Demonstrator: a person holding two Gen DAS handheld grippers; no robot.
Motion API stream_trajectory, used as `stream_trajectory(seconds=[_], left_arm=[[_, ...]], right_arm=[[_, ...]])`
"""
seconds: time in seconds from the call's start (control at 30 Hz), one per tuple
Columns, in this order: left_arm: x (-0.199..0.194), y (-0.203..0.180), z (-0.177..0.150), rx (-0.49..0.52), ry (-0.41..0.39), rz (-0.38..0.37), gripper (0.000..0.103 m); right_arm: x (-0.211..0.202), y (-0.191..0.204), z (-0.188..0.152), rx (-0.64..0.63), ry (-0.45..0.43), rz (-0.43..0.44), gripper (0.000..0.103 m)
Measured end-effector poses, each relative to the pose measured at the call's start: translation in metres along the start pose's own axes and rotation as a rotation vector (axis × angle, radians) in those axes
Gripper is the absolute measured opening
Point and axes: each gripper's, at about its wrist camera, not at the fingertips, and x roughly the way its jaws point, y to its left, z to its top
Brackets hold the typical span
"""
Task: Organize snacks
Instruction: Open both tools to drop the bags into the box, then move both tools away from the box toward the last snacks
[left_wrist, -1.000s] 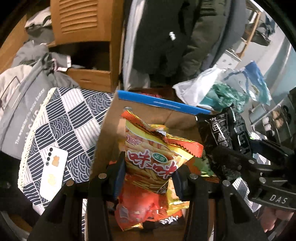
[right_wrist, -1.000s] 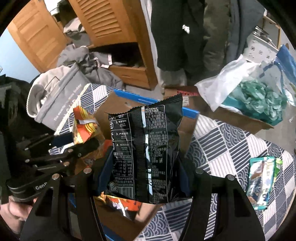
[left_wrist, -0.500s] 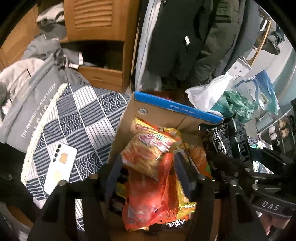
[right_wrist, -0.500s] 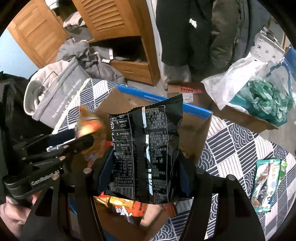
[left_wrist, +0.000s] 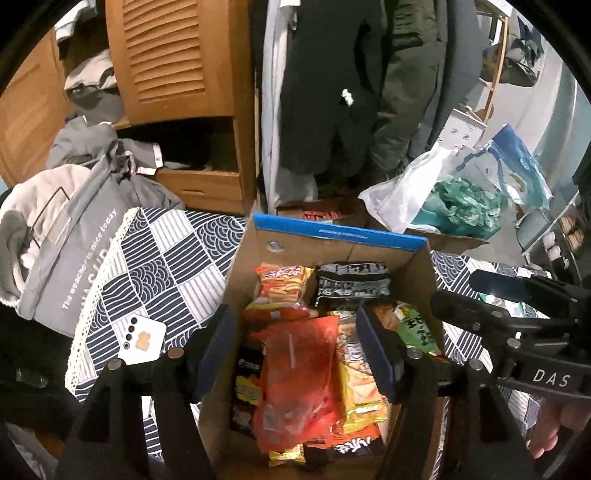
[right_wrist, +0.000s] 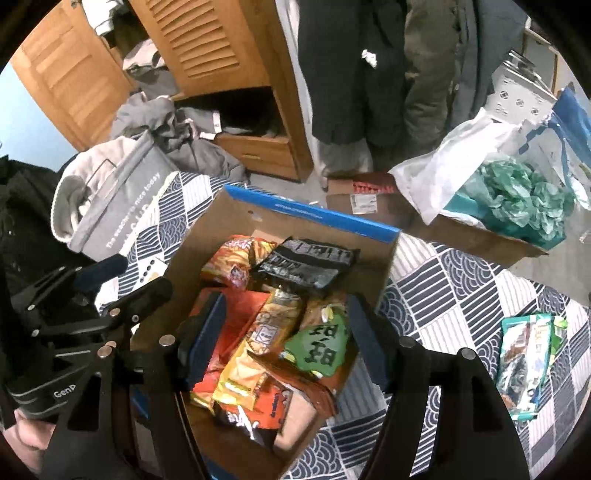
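- A cardboard box (left_wrist: 413, 269) with a blue-edged far flap (left_wrist: 340, 232) stands on a navy-and-white patterned cloth (left_wrist: 162, 266) and holds a heap of snack packets.
- At the far end of the box, an orange packet of stick snacks (left_wrist: 282, 286) lies beside a black packet with white print (left_wrist: 352, 284); the two touch along their edges. In the right wrist view they appear as the orange packet (right_wrist: 236, 260) and the black packet (right_wrist: 304, 264), the black one partly over the orange one.
- Nearer in the heap lie a translucent red bag (left_wrist: 299, 376), a yellow packet (left_wrist: 360, 384) and a green-labelled packet (right_wrist: 321, 345), overlapping one another.
- The left gripper (left_wrist: 295, 347) hangs over the near half of the box, pointing steeply down. Its jaws are opening and nothing is between them; the red bag lies below the gap, and neither pad touches a packet.
- The right gripper (right_wrist: 284, 339) hangs over the same heap from the other side. Its jaws are opening as well, with nothing gripped; the yellow and green-labelled packets lie beneath the gap, and the black packet lies just beyond the fingertips.
- Each gripper shows at the edge of the other's view: the right one (left_wrist: 517, 321) by the box's right wall, the left one (right_wrist: 110, 295) by the left wall.
- Outside the box, a teal-wrapped packet (right_wrist: 524, 365) lies on the cloth, well apart to the right.
- A white phone (left_wrist: 142, 341) lies face down on the cloth, just left of the box.
- A grey tote bag with white lettering (left_wrist: 70, 258) sits at the cloth's far left edge.
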Motion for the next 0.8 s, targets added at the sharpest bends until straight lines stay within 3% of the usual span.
stream_trajectory(seconds=[0.23,0.33,0.8], left_arm=[[-0.007,-0.022,0.002,0.036,-0.010,-0.017,0.069],[-0.010,-0.033,0.002,0.057,-0.012,-0.024,0.070],[-0.012,-0.089,0.003,0.147,-0.009,-0.053,0.076]], right_arm=[[-0.016,-0.016,-0.005,0.011,-0.022,-0.017,0.070],[-0.024,-0.025,-0.009,0.017,-0.034,-0.035,0.075],[-0.058,-0.081,-0.028,0.081,-0.065,-0.096,0.075]])
